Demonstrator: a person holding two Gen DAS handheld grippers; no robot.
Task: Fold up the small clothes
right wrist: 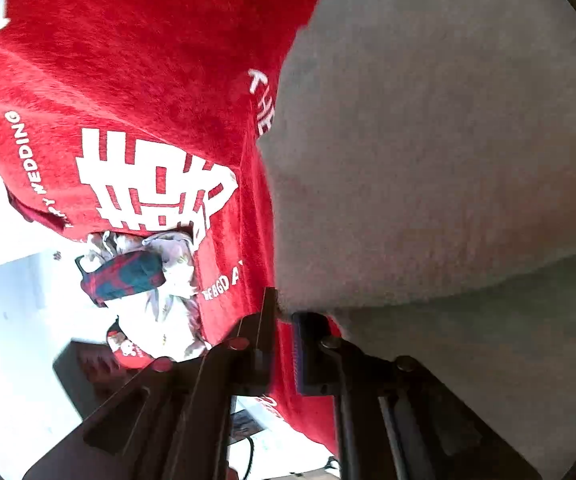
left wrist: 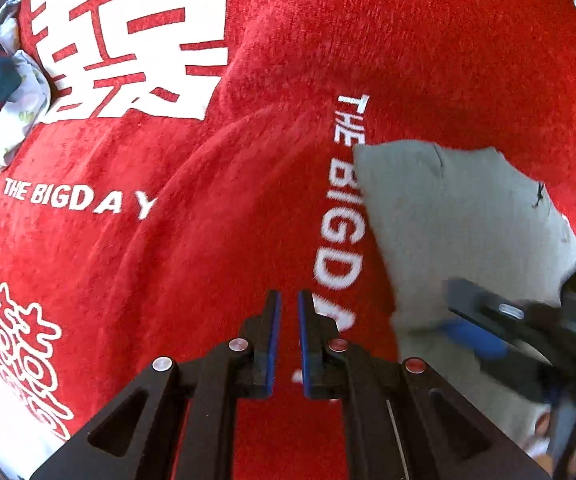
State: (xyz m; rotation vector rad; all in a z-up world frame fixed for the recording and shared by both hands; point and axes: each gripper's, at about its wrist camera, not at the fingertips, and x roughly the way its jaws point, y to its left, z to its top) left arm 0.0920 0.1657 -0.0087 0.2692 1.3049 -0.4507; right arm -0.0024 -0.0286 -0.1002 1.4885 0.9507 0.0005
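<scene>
A small grey garment (left wrist: 448,220) lies on the red cloth (left wrist: 248,200) at the right of the left wrist view. My right gripper (left wrist: 456,312) shows there blurred, reaching onto the garment's near edge. In the right wrist view the grey garment (right wrist: 428,140) fills the right half, and its edge runs between the fingers of my right gripper (right wrist: 286,310), which is shut on it. My left gripper (left wrist: 288,300) points down over bare red cloth to the left of the garment, shut with nothing between its fingers.
The red cloth (right wrist: 148,60) bears white lettering and large white characters. A pile of other clothes (left wrist: 4,92), pale floral fabric with a dark plaid piece (right wrist: 128,276) on top, sits at its far corner. Beyond the cloth's edge is a white floor (right wrist: 8,320).
</scene>
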